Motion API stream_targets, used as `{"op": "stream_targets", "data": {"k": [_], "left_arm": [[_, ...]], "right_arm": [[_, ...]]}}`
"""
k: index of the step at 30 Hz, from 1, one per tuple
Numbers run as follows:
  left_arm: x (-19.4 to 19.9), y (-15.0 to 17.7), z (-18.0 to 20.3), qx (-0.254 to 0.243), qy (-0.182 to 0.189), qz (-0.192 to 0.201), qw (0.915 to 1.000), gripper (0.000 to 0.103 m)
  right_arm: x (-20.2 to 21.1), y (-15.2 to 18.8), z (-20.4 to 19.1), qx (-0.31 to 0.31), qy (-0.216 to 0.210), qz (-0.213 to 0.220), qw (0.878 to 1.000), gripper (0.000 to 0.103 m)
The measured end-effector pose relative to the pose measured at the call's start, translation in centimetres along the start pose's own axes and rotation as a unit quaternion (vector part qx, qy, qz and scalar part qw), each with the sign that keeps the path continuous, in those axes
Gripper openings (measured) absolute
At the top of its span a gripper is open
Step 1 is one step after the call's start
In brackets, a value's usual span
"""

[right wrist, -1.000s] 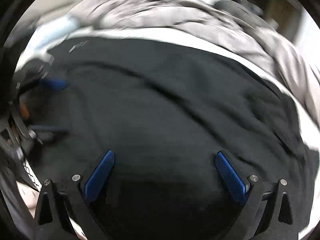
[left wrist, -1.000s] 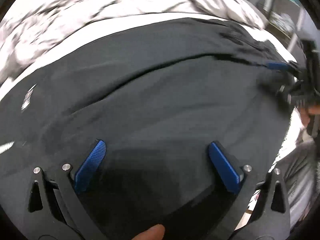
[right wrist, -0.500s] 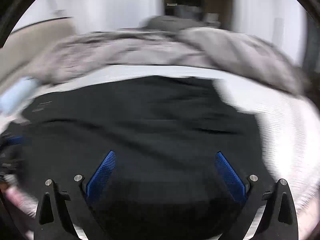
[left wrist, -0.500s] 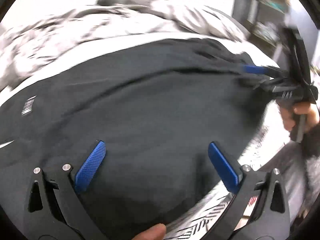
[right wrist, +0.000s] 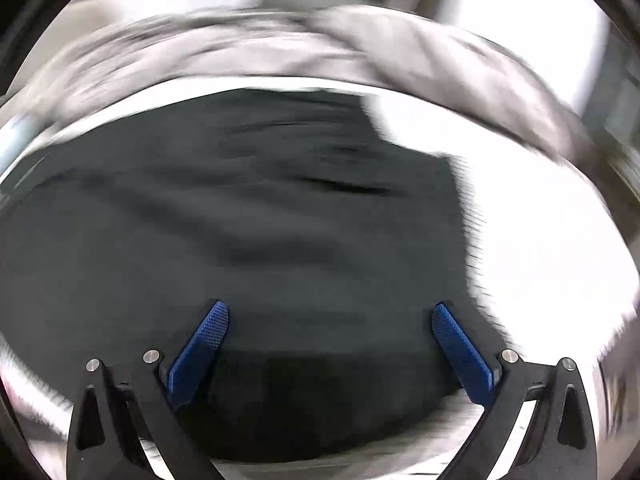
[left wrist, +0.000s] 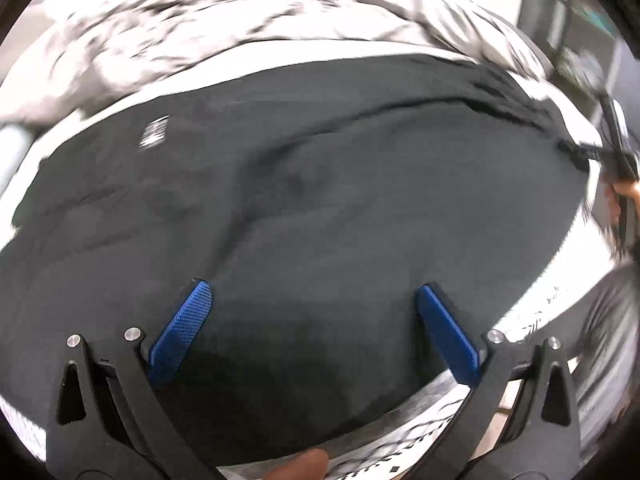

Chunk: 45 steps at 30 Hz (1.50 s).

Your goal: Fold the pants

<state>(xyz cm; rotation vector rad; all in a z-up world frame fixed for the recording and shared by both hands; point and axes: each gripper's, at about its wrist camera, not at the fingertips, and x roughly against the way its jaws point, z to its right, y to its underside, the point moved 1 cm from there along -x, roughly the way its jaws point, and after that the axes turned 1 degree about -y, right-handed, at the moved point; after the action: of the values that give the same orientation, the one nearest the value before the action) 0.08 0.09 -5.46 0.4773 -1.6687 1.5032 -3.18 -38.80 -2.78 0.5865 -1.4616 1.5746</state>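
Left gripper (left wrist: 314, 312): blue pads spread wide, nothing between them, hovering over the near part of the dark pants (left wrist: 320, 200). Right gripper (right wrist: 330, 332): likewise released, jaws well apart and empty above the same cloth. Pants spread flat across a pale bed sheet (right wrist: 540, 240), a rumpled grey blanket (left wrist: 240, 32) heaped beyond the far edge, a small white label (left wrist: 154, 132) near the far left of the fabric. Soft, thin, limp material by the look of the shallow creases running across it; probably light, and likely to sag and drag rather than keep any shape when lifted. Not fragile, not slippery against the textured pads, though a shallow pinch may catch only the top layer. Best hold, judged from here: at an outer edge or corner, both layers pinched together, one gripper at each end of the same edge so the cloth carries over evenly. Both views blurred; exact hem and waistband hard to tell apart.
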Motion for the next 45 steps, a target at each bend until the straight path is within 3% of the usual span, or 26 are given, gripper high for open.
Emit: {"op": "stream_targets", "data": {"k": [2,5,8,12,15,18,21,23,25,26,28,29,31,32,33,35,36,38,39,43,45], "left_arm": [[1.8,0.5,-1.3,0.014,-0.010,0.021,0.9996,0.103],[3.4,0.3,-2.9,0.028,-0.037,0.044,0.9979,0.103],[2.4,-1.2,-4.6,0.031,-0.038,0.026,0.9984,0.103],[-1.6,-3.3,-8.7,0.052,-0.087,-0.018,0.9947,0.103],[-1.4,-2.3,-12.5,0.100,-0.119,-0.031,0.9874,0.103],[0.9,0.3,-17.4,0.152,-0.167,-0.021,0.9740,0.103],[2.8,3.2,-22.2,0.211,-0.212,-0.013,0.9542,0.103],[3.8,3.9,-22.7,0.225,-0.200,-0.001,0.9536,0.102],[4.2,3.3,-21.7,0.204,-0.222,0.003,0.9535,0.102],[4.3,2.9,-21.3,0.194,-0.219,0.009,0.9562,0.102],[4.2,1.0,-20.0,0.172,-0.176,0.032,0.9688,0.102],[3.7,0.1,-19.7,0.160,-0.165,0.033,0.9726,0.098],[1.5,-2.4,-19.4,0.127,-0.174,0.011,0.9765,0.080],[0.1,-3.2,-19.7,0.122,-0.184,-0.011,0.9752,0.062],[-1.0,-3.5,-20.3,0.126,-0.187,-0.027,0.9738,0.054],[-1.7,-3.2,-22.3,0.156,-0.191,-0.037,0.9684,0.048],[-1.5,-2.9,-23.5,0.167,-0.229,-0.042,0.9579,0.044],[-0.4,-1.7,-25.7,0.198,-0.279,-0.040,0.9389,0.044],[0.2,-0.9,-26.8,0.215,-0.279,-0.037,0.9353,0.043],[3.1,1.4,-27.7,0.261,-0.254,0.002,0.9313,0.044],[4.9,2.4,-27.1,0.294,-0.213,0.030,0.9313,0.057]], "right_arm": [[0.1,-0.4,1.2,-0.044,0.016,-0.003,0.999,0.102],[1.8,-1.2,-0.8,-0.038,-0.001,0.028,0.999,0.102],[3.0,-2.6,-5.6,0.013,-0.048,0.064,0.997,0.102],[2.0,-3.3,-13.6,0.104,-0.149,0.022,0.983,0.102],[1.0,-2.2,-17.3,0.178,-0.119,0.000,0.977,0.102],[0.8,-1.6,-15.9,0.163,-0.130,-0.010,0.978,0.102],[0.1,-1.9,-14.2,0.131,-0.127,-0.015,0.983,0.102],[0.1,-1.7,-13.0,0.118,-0.123,-0.015,0.985,0.102],[0.9,-1.2,-12.6,0.111,-0.121,-0.014,0.986,0.102],[0.6,-1.5,-12.8,0.110,-0.119,-0.013,0.987,0.102],[1.1,-1.5,-13.3,0.109,-0.113,-0.011,0.988,0.102],[1.3,-1.6,-13.6,0.110,-0.112,-0.010,0.988,0.102],[0.7,-2.2,-13.6,0.114,-0.115,-0.007,0.987,0.102],[0.5,-2.2,-13.7,0.117,-0.115,-0.005,0.986,0.102],[0.5,-2.2,-13.9,0.120,-0.116,-0.004,0.986,0.102],[0.5,-2.1,-14.0,0.125,-0.117,-0.003,0.985,0.102],[0.5,-2.0,-13.9,0.125,-0.119,-0.004,0.985,0.102],[0.6,-1.8,-13.3,0.120,-0.121,-0.006,0.985,0.102],[0.7,-1.7,-12.9,0.117,-0.120,-0.006,0.986,0.102],[0.6,-1.4,-10.4,0.093,-0.103,-0.006,0.990,0.102],[0.7,-1.4,-9.7,0.085,-0.102,-0.007,0.991,0.102]]}}
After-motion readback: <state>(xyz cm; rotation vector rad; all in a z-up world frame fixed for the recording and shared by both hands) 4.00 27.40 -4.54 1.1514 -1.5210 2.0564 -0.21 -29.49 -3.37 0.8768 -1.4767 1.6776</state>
